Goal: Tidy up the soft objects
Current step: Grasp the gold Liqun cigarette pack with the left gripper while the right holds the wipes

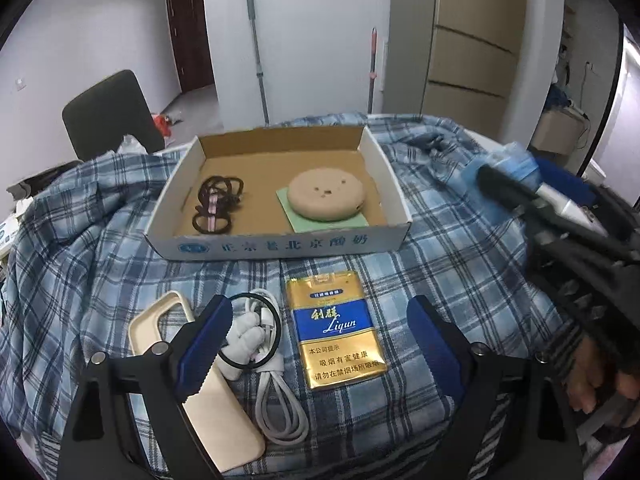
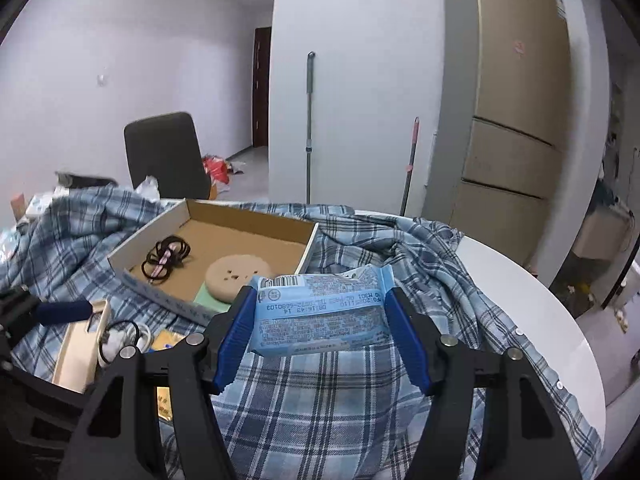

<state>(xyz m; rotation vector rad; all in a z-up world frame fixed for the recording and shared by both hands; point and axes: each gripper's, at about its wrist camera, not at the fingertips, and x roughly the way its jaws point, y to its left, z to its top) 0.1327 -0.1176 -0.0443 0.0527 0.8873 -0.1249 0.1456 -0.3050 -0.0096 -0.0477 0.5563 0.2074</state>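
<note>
A shallow cardboard box (image 1: 280,246) (image 2: 308,254) lies on the blue plaid cloth. In it are dark hair ties (image 1: 216,204) (image 2: 166,260) and a round beige puff (image 1: 326,196) (image 2: 236,274) on a green pad (image 1: 352,222). My right gripper (image 2: 320,320) is shut on a light blue tissue pack (image 2: 320,316) and holds it above the cloth, right of the box; the pack also shows in the left wrist view (image 1: 504,168). My left gripper (image 1: 320,340) is open and empty over a gold and blue cigarette pack (image 1: 336,328).
Near my left gripper lie a cream phone case (image 1: 208,396), a white cable (image 1: 276,400) and a black hair tie with a white charm (image 1: 252,328). A dark chair (image 1: 112,116) stands behind the table. The white table edge (image 2: 540,312) curves at the right.
</note>
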